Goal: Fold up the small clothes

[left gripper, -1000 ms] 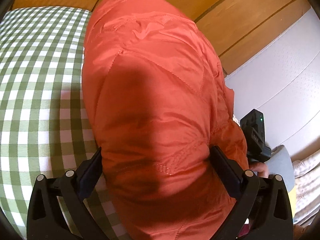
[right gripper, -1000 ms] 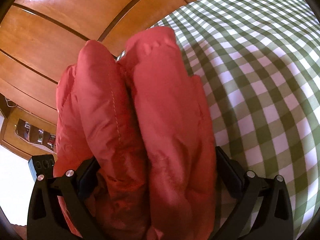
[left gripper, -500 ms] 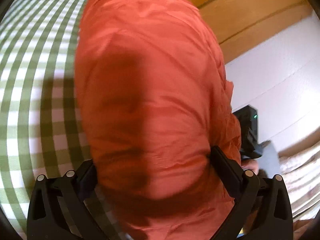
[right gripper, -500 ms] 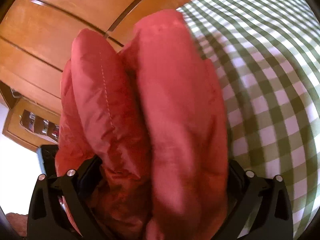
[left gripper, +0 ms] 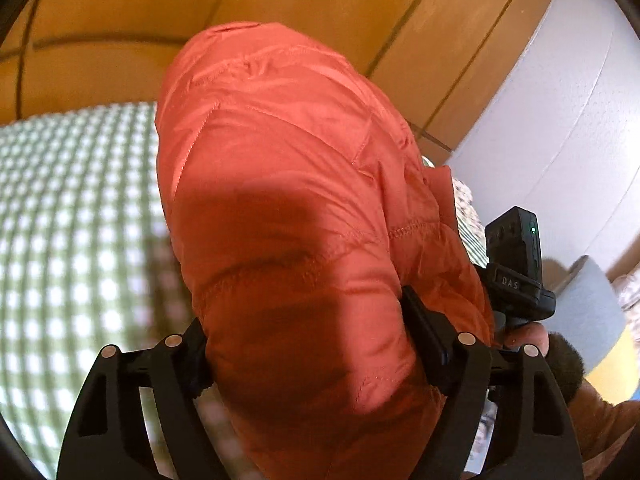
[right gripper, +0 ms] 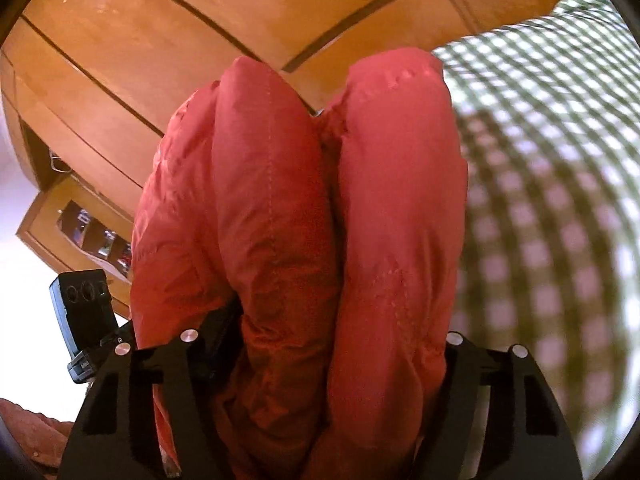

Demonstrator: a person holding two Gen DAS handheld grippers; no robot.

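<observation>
Left wrist view: both jaws are clamped on the puffy orange jacket (left gripper: 288, 208), bunched between them above the checked cloth (left gripper: 72, 220).

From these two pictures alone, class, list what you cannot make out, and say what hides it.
- Left wrist view: the left gripper fingertips are buried in the orange jacket; its lower part is cut off by the bottom edge.
- Right wrist view: the right gripper fingertips are hidden by the bunched jacket.
- Both views: the checked cloth is blurred; its edges cannot be traced.
- Whether the jacket touches the cloth: hidden by the jacket itself.
</observation>
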